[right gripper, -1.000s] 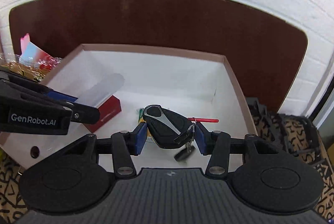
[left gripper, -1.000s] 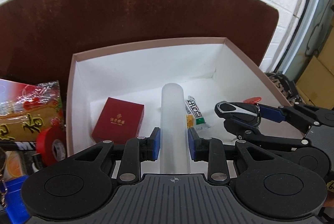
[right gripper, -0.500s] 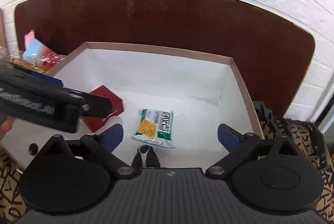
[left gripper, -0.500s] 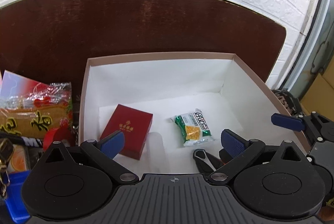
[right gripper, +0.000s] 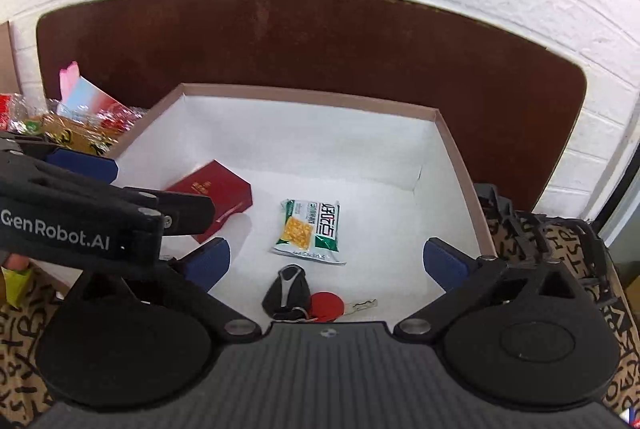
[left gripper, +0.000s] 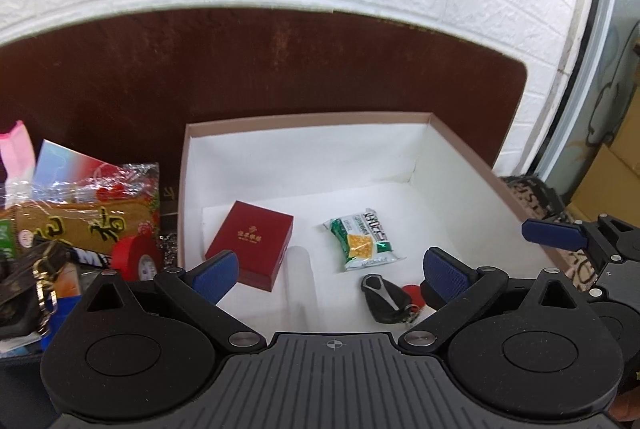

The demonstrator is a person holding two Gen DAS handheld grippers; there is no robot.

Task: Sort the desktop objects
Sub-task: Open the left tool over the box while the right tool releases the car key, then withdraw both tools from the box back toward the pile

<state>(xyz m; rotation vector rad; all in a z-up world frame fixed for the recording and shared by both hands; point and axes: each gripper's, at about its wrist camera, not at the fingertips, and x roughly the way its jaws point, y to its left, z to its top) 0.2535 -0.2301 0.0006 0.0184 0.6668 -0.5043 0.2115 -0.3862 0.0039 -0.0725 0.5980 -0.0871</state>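
A white box with a pinkish rim [left gripper: 304, 120] [right gripper: 312, 97] stands on the dark brown table. In it lie a dark red case [left gripper: 250, 239] [right gripper: 210, 191], a green snack packet [left gripper: 362, 239] [right gripper: 310, 231], a frosted white tube [left gripper: 300, 277] and a black car key with a red tag [left gripper: 382, 295] [right gripper: 290, 293]. My left gripper [left gripper: 326, 271] is open and empty above the box's near edge. My right gripper [right gripper: 326, 261] is open and empty above the key.
Left of the box lies a heap: a gold and red wrapped packet [left gripper: 80, 225], a red tape roll [left gripper: 134, 257], a pink carton [left gripper: 16, 157], keys on a ring [left gripper: 40, 281]. A white brick wall stands behind. A patterned cloth [right gripper: 560, 241] lies at the right.
Both grippers opened. The left one let the frosted tube drop into the box, the right one let go of the car key. Both then drew back and up.
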